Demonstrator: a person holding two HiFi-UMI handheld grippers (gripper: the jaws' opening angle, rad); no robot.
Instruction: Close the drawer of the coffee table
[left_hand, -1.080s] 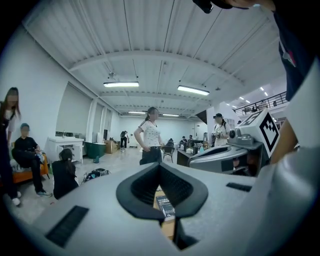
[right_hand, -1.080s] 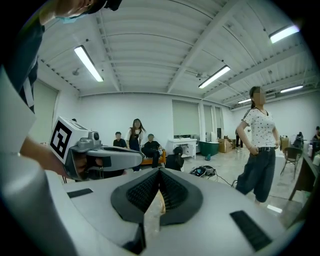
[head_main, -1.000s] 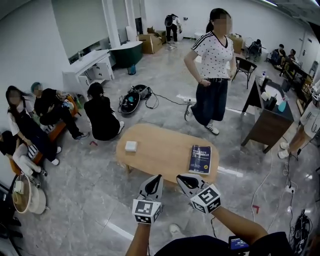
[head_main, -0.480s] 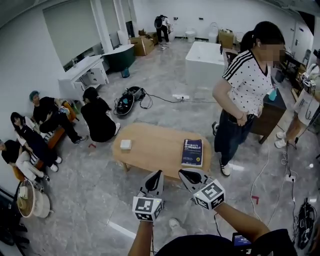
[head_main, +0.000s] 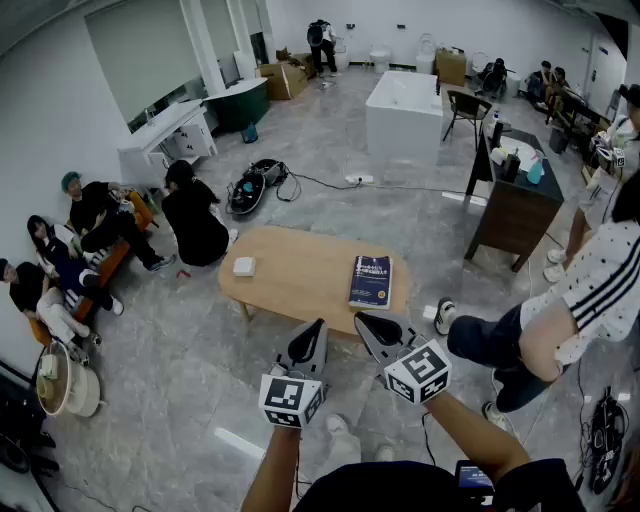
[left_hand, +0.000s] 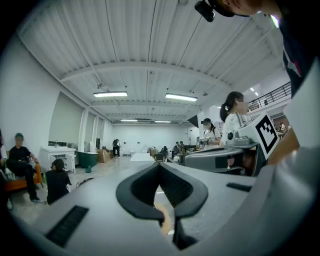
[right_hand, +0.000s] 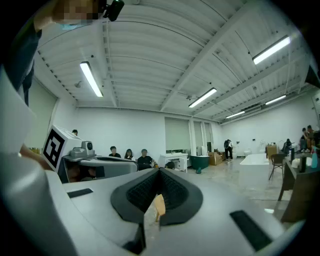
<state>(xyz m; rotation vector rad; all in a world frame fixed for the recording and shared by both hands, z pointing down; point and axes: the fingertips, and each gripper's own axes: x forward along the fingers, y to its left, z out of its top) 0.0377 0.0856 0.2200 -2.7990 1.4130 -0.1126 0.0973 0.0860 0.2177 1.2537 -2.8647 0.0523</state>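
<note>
Left tongs (head_main: 316, 330) and right tongs (head_main: 362, 322) hover side by side, both pinched together on nothing; the wooden desk (head_main: 300, 275) lies just ahead.

Above table (head_main: 300, 282); gripper views seemingly level, roomward.

Floor (head_main: 330, 215): spreading in glossy grey tiles, carrying a black cable (head_main: 330, 183) toward the white tub.
Walls (head_main: 45, 140): running plain white along the left.
Window (head_main: 140, 45): filling the left wall above a white vanity (head_main: 168, 140).
Ceiling (left_hand: 150, 60): arching in ribbed white panels, holding strip lights (left_hand: 110, 94) glowing.
Furniture: white tub (head_main: 405, 105) standing mid-room; dark desk (head_main: 515, 215) sitting at right, bearing bottles; dark chair (head_main: 465, 108) standing beyond it; cardboard boxes (head_main: 290, 80) piling at the far end.
</note>
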